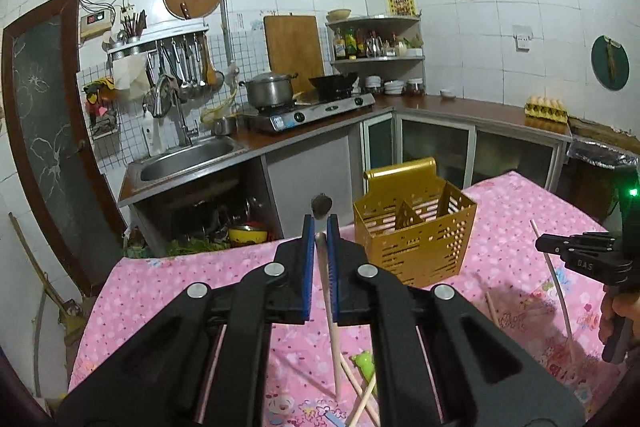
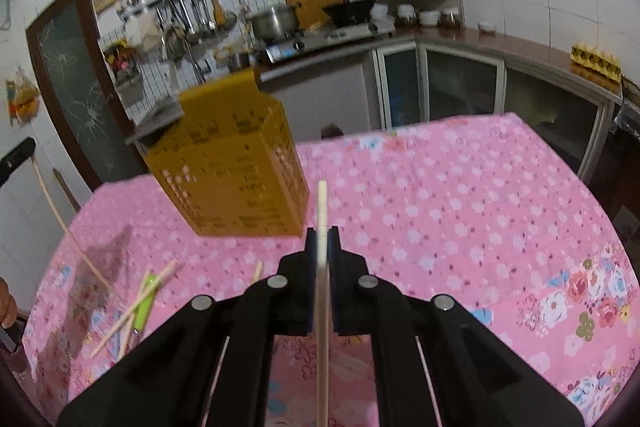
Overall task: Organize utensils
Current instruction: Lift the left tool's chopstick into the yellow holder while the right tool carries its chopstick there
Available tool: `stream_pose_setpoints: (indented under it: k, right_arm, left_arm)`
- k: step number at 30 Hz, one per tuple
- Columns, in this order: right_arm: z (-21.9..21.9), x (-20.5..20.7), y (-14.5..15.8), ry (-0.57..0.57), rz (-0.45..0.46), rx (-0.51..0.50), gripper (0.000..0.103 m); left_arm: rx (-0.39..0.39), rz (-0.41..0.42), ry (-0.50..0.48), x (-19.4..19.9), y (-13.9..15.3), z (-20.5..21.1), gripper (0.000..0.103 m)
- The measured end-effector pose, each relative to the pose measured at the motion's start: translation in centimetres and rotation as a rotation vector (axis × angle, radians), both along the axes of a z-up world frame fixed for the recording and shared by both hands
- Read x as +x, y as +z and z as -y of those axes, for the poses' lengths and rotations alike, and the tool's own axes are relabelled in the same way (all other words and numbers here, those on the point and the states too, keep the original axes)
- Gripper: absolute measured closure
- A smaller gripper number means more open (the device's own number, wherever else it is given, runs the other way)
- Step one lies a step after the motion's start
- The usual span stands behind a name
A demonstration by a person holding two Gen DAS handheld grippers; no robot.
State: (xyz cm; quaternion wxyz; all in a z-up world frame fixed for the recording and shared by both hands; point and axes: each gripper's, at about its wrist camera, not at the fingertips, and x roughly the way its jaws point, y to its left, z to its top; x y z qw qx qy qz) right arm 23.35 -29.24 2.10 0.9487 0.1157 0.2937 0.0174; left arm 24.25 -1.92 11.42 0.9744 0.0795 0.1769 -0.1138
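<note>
Both grippers tilt down over the table (image 2: 460,187). Left gripper (image 1: 321,227) is closed on a chopstick (image 1: 330,311), w/ its tip hanging toward the near edge. Right gripper (image 2: 322,235) is clamped on another chopstick (image 2: 322,211), poking past the pads. Gold holder (image 1: 416,231) stands near the far edge, prob. empty. Loose chopsticks (image 2: 132,311) lie at the near-left corner.

Gold perforated holder (image 1: 416,227) upright; perhaps 4 loose chopsticks (image 2: 132,307) nearby.

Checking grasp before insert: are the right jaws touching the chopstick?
Touching. Right wrist view shows the right gripper with its jaws closed on the chopstick, no gap on either side.
</note>
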Motion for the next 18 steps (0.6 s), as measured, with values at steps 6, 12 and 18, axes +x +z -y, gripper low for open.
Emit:
stream_pose_setpoints:
  k: [6, 12, 18]
  right_arm:
    - [-0.3, -1.4, 1.7, 0.001, 0.137, 0.008, 0.097]
    - [-0.7, -1.6, 3.2, -0.008, 0.219, 0.000, 0.097]
    - [-1.4, -1.4, 4.9, -0.007, 0.290, -0.004, 0.097]
  left_arm:
    - [-0.006, 0.025, -0.006, -0.3, 1.0, 0.0, 0.098]
    - [-0.031, 0.027, -0.005, 0.2, 1.9, -0.2, 0.098]
    - [-0.069, 0.029, -0.017, 0.7, 3.6, -0.3, 0.098]
